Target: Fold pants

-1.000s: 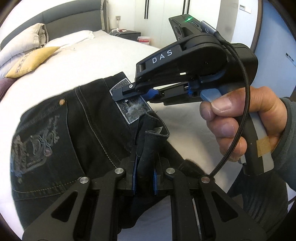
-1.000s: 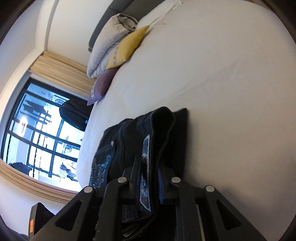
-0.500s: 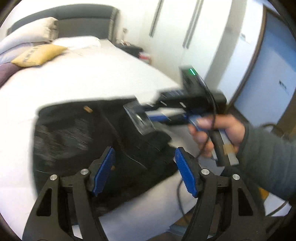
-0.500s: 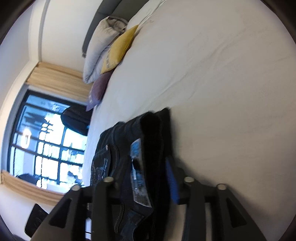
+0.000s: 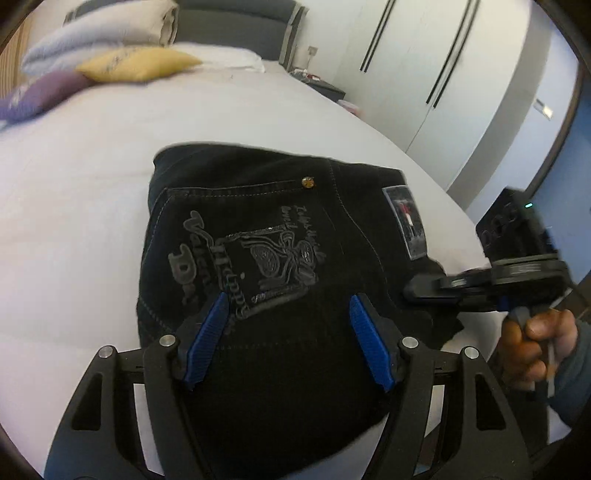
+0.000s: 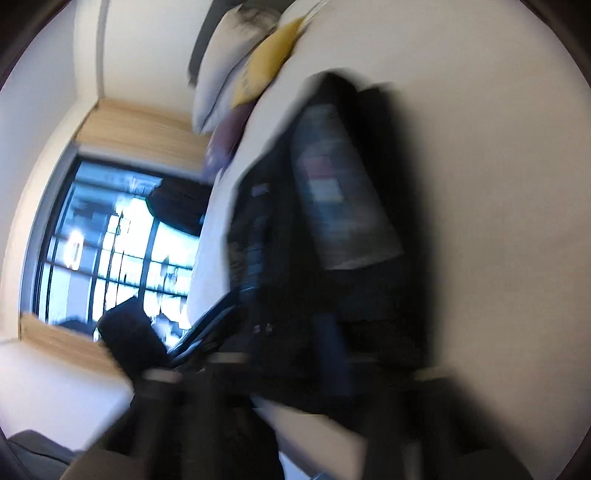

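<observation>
Your left gripper (image 5: 288,339) hangs over the folded black pants (image 5: 273,266), which lie on the white bed (image 5: 74,206). The folded stack's far edge runs across ahead of your fingertips; its left edge falls just left of your left finger, and bare sheet opens wide beyond both. To your right the waistband edge, carrying a grey label patch (image 5: 406,225), ends close to the bed's own edge, past which stand white wardrobe doors (image 5: 417,55). Far ahead and to your left, a yellow pillow (image 5: 136,64), a purple pillow (image 5: 33,96) and pale pillows (image 5: 107,22) line the headboard.

Your left gripper is spread wide: the blue pads (image 5: 207,336) stand well apart over the printed back pocket (image 5: 258,258), with nothing between them. Whether the tips touch the cloth cannot be told.

Your right gripper (image 5: 417,291), seen from the left wrist view, sits at the pants' right-hand corner, its black tip at the cloth near the label patch, your hand (image 5: 532,343) on its grip. How wide it stands cannot be told: the right wrist view is heavily motion-blurred, showing only dark pants (image 6: 332,221) filling the space ahead, white sheet to the right, and a window (image 6: 110,243) to the left.
</observation>
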Demonstrator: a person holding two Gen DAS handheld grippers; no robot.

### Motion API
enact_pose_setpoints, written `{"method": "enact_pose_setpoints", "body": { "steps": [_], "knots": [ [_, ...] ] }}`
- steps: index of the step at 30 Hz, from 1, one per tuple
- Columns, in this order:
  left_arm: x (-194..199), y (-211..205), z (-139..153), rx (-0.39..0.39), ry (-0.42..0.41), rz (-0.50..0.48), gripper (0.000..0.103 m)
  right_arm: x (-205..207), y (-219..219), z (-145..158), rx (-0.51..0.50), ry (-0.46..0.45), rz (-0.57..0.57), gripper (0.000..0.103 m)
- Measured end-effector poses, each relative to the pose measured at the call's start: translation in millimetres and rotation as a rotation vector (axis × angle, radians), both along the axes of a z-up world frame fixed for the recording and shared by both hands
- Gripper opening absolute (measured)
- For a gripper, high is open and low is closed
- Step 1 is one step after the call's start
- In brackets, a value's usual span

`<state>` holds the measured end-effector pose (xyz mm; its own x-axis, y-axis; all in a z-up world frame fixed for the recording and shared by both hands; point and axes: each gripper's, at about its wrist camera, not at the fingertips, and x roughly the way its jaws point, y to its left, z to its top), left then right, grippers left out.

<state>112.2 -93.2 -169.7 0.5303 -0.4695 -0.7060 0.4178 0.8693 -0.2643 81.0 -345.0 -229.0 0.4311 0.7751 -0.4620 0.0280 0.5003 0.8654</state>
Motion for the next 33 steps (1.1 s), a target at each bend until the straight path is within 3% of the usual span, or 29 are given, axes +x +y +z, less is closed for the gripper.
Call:
{"method": "enact_pose_setpoints", "body": {
  "steps": [2,3,4,6,9,12,15,18,20,21,24,26,27,28,30,33],
  "knots": [
    [-3.8,5.5,12.0,-0.047,-0.012,0.002,0.067,-7.6,-21.0,-1.3,0.04,0.017,-0.043,0.0],
    [-4.5,9.3,18.4,-0.072,-0.023,0.005,0.067,-9.2,-26.2,7.7,0.002,0.005,-0.045,0.009],
    [-5.8,10.0,22.9,-0.083,-0.037,0.007,0.067,-9.2,-29.2,18.8,-0.034,-0.01,-0.047,0.029],
    [-7.7,11.9,30.5,-0.106,-0.072,-0.004,0.067,0.2,-33.2,43.4,-0.016,-0.055,-0.061,0.06],
    [-6.6,2.4,23.6,-0.094,-0.059,-0.029,0.067,37.6,-18.7,76.6,0.031,-0.127,-0.037,0.061],
    [-5.4,-5.3,2.2,-0.063,-0.039,-0.038,0.067,96.7,30.8,86.9,0.062,-0.097,0.095,0.062],
    [-10.5,-13.7,-2.5,-0.013,-0.08,-0.055,0.067,153.8,84.9,74.4,0.082,-0.046,0.228,0.062],
    [-18.8,-19.0,-6.1,0.04,-0.105,-0.077,0.067,198.2,130.0,35.0,0.122,0.083,0.317,0.062],
    [-18.7,-20.6,-9.4,0.057,-0.111,-0.08,0.067,215.2,140.4,17.8,0.076,0.125,0.339,0.055],
    [-19.3,-18.6,-9.1,0.054,-0.113,-0.081,0.067,221.6,141.3,14.4,0.053,0.127,0.334,0.044],
    [-21.9,-17.2,-10.2,0.048,-0.129,-0.091,0.067,233.6,111.4,16.6,0.039,0.108,0.198,0.044],
    [-24.6,-15.1,-10.7,0.044,-0.143,-0.094,0.067,234.0,91.9,26.7,0.01,0.097,0.123,0.051],
    [-26.1,-13.5,-10.9,0.034,-0.147,-0.095,0.067,232.7,93.0,34.5,0.031,0.072,0.149,0.059],
    [-27.6,-9.2,-10.1,0.021,-0.152,-0.097,0.067,227.2,100.0,44.0,0.078,0.044,0.217,0.068],
    [-29.0,-12.2,-8.1,0.005,-0.156,-0.101,0.067,216.4,127.6,57.9,0.109,0.021,0.371,0.074],
    [-29.7,-12.0,-9.4,0.015,-0.158,-0.109,0.067,204.6,179.8,58.6,0.055,0.014,0.57,0.077]
  ]
}}
